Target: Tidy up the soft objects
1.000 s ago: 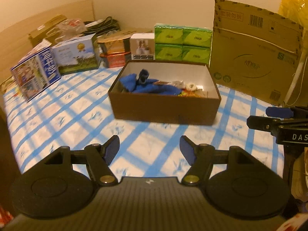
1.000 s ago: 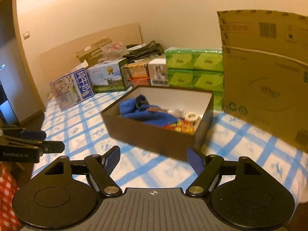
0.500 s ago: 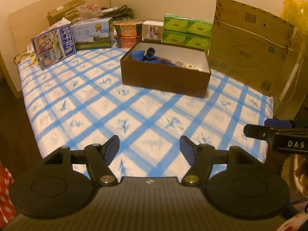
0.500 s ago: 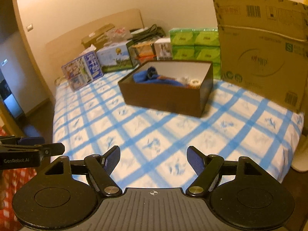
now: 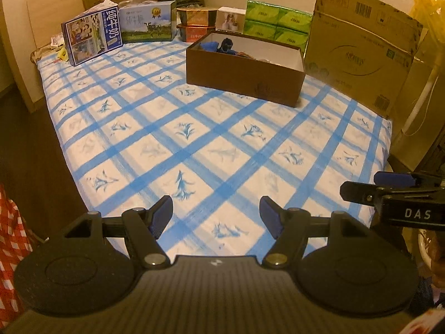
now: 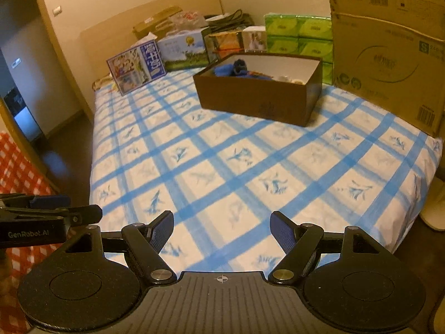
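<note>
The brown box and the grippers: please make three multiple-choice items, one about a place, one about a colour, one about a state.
1. Where does the brown box stand?
A. on the checked bedsheet
B. on the floor
C. on top of the green packs

2. What colour is the cloth in the box?
A. red
B. blue
C. white

3. How are the two grippers?
A. both shut on cloth
B. one open, one shut
C. both open and empty

Answers: 1 A, the sheet lies under the box on all sides. 2 B, blue fabric shows above the rim. 3 C, the left gripper and the right gripper show only sheet between their pads.
</note>
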